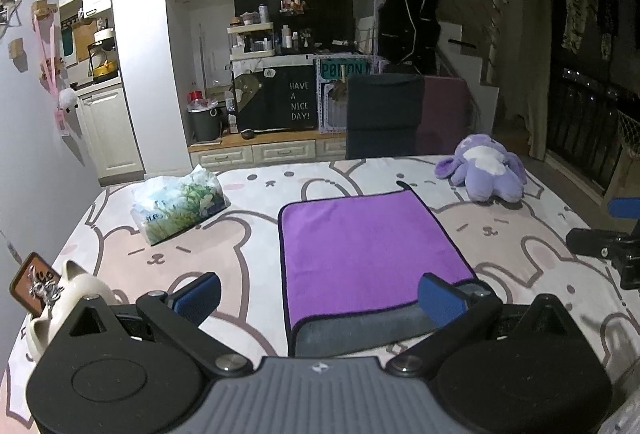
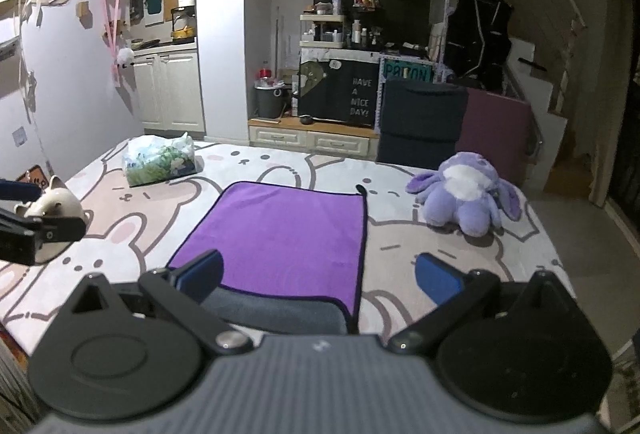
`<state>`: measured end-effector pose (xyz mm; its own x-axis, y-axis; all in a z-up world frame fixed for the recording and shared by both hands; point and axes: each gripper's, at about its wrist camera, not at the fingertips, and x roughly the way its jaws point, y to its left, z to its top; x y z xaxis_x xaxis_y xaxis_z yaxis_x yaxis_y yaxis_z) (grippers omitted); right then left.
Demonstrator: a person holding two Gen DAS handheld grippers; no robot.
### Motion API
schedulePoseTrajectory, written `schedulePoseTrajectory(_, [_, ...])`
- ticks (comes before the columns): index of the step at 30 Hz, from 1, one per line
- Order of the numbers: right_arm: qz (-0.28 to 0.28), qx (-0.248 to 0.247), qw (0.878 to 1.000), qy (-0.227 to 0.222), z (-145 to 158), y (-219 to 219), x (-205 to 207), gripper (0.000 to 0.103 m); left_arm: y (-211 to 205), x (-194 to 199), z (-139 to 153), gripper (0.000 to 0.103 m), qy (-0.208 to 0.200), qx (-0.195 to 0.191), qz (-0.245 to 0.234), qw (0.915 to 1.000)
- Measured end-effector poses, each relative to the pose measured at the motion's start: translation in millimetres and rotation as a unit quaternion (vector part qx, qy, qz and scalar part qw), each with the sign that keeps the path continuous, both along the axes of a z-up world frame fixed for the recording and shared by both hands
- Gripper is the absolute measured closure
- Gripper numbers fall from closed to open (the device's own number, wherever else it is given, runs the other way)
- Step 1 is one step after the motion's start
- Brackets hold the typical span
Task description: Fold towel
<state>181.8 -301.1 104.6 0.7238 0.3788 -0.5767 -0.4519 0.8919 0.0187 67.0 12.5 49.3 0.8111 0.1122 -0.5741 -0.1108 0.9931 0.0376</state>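
A purple towel (image 1: 368, 250) with a dark hem lies on the bunny-print table cover, folded over so its grey underside (image 1: 360, 330) shows along the near edge. It also shows in the right wrist view (image 2: 280, 238), with the grey strip (image 2: 280, 310) nearest me. My left gripper (image 1: 320, 298) is open above the towel's near left part, holding nothing. My right gripper (image 2: 320, 282) is open above the towel's near right corner, holding nothing. Each gripper shows at the edge of the other's view.
A purple plush toy (image 1: 484, 169) lies at the far right of the table (image 2: 400, 193). A plastic tissue pack (image 1: 180, 201) lies at the far left. A white cat-shaped ceramic (image 1: 68, 294) stands at the near left edge. A dark chair (image 1: 384, 113) stands behind the table.
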Motion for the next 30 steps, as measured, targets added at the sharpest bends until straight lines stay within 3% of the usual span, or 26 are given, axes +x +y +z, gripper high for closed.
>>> schedulePoseTrajectory(18, [0.031,0.016,0.998,0.048,-52.8,14.4,64.6,0.0,19.0,79.1,-52.4,0.0,0.031,-0.052,-0.008,0.9981])
schedulePoseTrajectory(30, [0.035,0.005,0.996,0.077,-100.5,15.7,88.7,0.0,34.6,98.3,-106.6,0.0,0.06,-0.073,0.007,0.9955])
